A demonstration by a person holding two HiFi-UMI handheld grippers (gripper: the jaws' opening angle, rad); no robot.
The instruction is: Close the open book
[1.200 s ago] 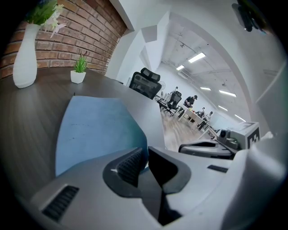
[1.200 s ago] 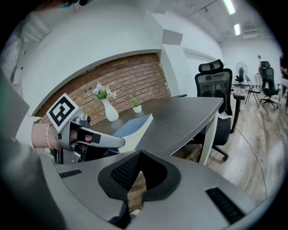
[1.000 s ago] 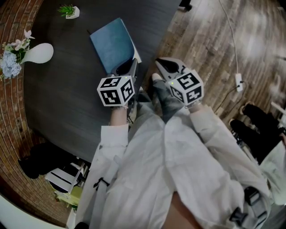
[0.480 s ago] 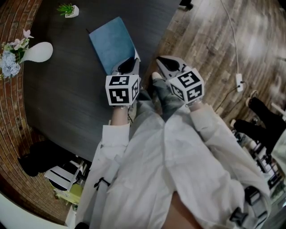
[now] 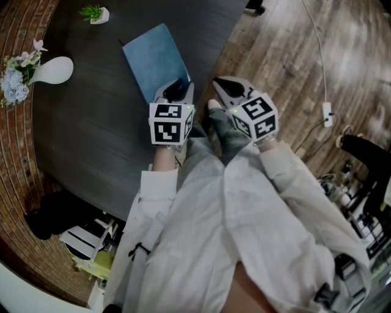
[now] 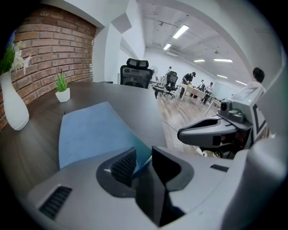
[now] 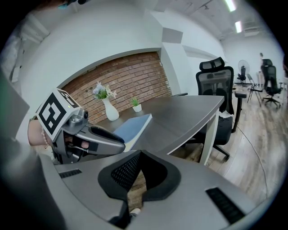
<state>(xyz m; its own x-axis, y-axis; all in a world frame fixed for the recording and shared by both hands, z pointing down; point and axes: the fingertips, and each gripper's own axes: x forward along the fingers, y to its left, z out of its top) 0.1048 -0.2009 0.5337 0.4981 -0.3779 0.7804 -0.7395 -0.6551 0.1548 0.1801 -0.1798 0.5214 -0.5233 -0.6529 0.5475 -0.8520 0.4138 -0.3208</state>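
Book [image 5: 154,61] looks closed, near corner inside the opening jaws of my left hand-held gripper [image 6: 143,162]; right hand-held gripper [image 7: 136,177] is pinched together, empty. Backing off too early could drag it open again.

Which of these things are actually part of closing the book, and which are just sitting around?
Part of the job:
- blue book, already lying shut on the table
- left tool, jaws opening at the book's near corner

Just lying about:
- white vase with flowers
- small potted plant
- black office chair
- right tool, shut and empty, off the table's edge
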